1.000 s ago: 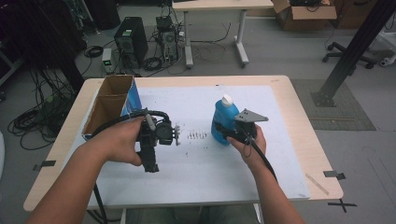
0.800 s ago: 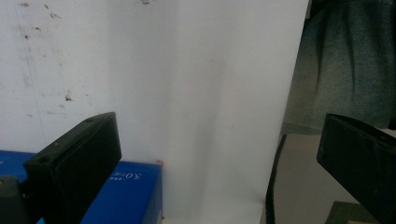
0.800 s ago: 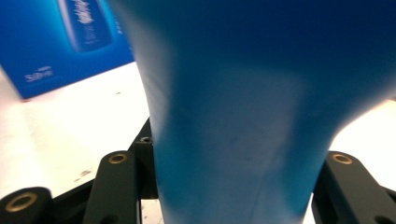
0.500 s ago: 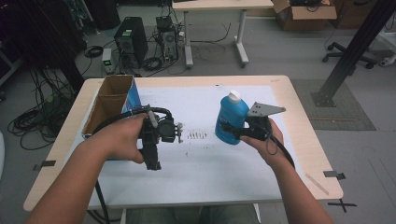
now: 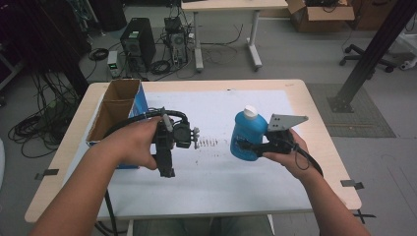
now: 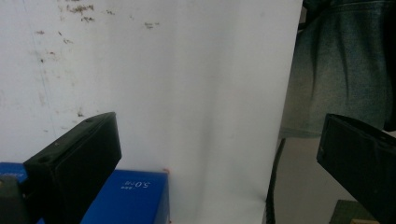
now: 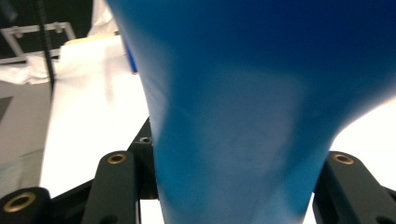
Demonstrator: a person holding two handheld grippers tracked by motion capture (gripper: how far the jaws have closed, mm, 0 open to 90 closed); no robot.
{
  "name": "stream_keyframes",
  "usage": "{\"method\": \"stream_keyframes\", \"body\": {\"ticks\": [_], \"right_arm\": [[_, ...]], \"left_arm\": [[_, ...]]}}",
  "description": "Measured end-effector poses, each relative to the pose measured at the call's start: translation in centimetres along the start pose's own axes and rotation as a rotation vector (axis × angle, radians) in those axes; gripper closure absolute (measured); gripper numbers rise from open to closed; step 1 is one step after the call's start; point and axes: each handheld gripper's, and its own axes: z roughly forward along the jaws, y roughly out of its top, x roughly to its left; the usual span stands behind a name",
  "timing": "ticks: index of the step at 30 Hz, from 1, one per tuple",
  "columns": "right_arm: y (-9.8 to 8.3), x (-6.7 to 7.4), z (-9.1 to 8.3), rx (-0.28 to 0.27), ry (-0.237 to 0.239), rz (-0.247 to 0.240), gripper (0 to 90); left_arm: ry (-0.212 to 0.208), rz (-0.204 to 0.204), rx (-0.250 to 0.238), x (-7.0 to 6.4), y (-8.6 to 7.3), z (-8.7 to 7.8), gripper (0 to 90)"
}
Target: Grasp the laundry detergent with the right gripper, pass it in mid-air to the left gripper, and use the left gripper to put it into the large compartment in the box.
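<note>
A blue bottle (image 5: 246, 132) with a white cap stands upright in my right gripper (image 5: 244, 146), which is shut on its lower body from the right. In the right gripper view the bottle (image 7: 243, 116) is between both black jaws of that gripper (image 7: 231, 200), and they press on its sides. My left gripper (image 5: 166, 171) hangs over the white sheet (image 5: 221, 182) left of the bottle, with its jaws turned toward the person. Its jaws (image 6: 219, 163) stand wide open with nothing between them.
An open cardboard box (image 5: 115, 110) with a blue side stands at the table's left; its blue corner (image 6: 130, 196) lies under the left gripper. Dark specks (image 5: 206, 143) mark the sheet. The table's near edge and the person's jeans (image 6: 341, 70) are close by.
My right gripper has carried the blue bottle to the right and a little upward. The left hand and its gripper have stayed where they were.
</note>
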Motion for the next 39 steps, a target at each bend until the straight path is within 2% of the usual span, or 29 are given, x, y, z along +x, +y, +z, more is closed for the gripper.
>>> {"method": "stream_keyframes", "body": {"ticks": [11, 16, 17, 22, 39], "right_arm": [[-0.4, 1.2, 0.1, 0.013, 0.108, -0.046, 45.9], [-0.5, 2.0, 0.7, 0.013, 0.16, -0.072, 45.9], [-0.5, 2.1, 0.8, 0.013, 0.169, -0.073, 45.8], [-0.5, 2.8, 1.7, 0.011, 0.215, -0.09, 45.8], [-0.6, 4.6, 5.1, 0.003, 0.266, -0.133, 45.8]], "left_arm": [[-0.002, 0.002, -0.01, 0.1, 0.6, -0.4, 0.2], [0.0, 0.012, -0.01, 0.2, 0.8, -0.6, 0.2], [-0.001, -0.001, -0.014, 0.1, 0.8, -0.6, 0.2], [-0.003, 0.004, -0.014, 0.1, 0.9, -0.8, 0.2], [-0.01, 0.011, -0.025, 0.3, 1.1, -0.9, 0.2]]}}
